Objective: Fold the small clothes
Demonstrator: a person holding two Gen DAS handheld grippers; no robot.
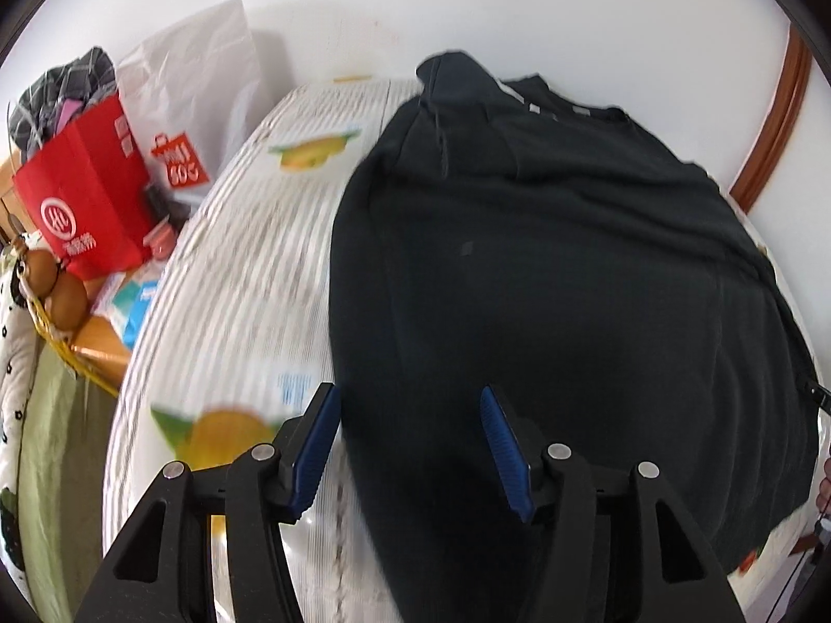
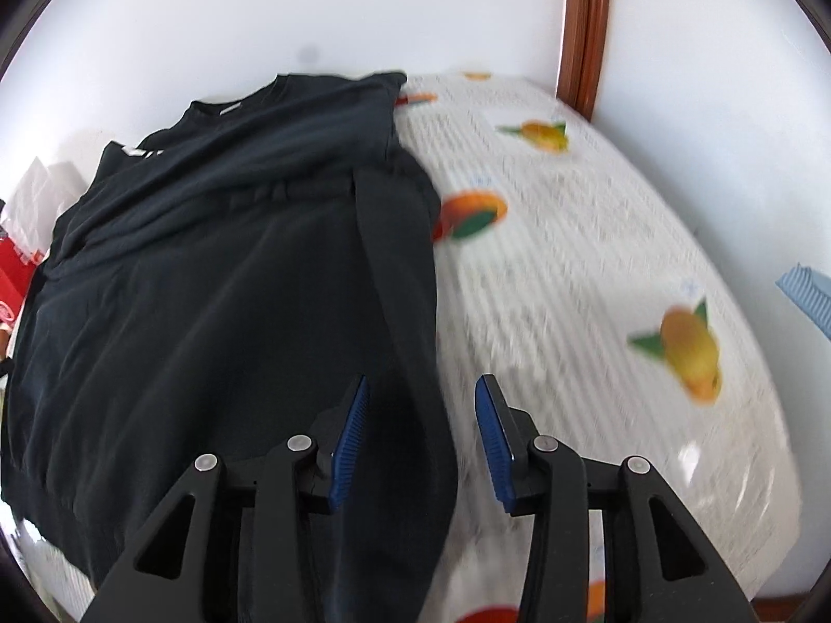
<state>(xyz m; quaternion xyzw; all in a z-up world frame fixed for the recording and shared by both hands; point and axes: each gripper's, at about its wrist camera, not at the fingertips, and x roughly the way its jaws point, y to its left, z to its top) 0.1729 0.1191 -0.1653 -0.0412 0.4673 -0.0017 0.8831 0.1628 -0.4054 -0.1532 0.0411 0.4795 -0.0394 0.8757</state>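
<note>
While the black sweatshirt (image 1: 561,270) lies spread over the desk (image 1: 233,270), which wears a white striped cover printed with orange fruit, your left gripper (image 1: 410,446) hangs above the garment's near left edge with its blue-padded fingers (image 1: 314,446) parted and nothing between them. One finger sits over the striped cover, the other over the dark cloth.

Your right gripper (image 2: 421,441) is over the garment's near right edge, its fingers (image 2: 349,446) also spread and holding nothing. A long sleeve (image 2: 405,280) is folded across the sweatshirt (image 2: 208,280) on that side and runs down between the two fingers; whether the pads touch the fabric, you cannot tell from these views. The neckline lies at the far end of the desk (image 2: 597,270), close to the white wall.

Off your left side, beyond the desk edge, stand a red paper bag (image 1: 88,197) and a white plastic bag (image 1: 197,78). A brown wooden frame (image 2: 584,26) rises against the wall at the far right corner. Both views are smeared by motion blur.
</note>
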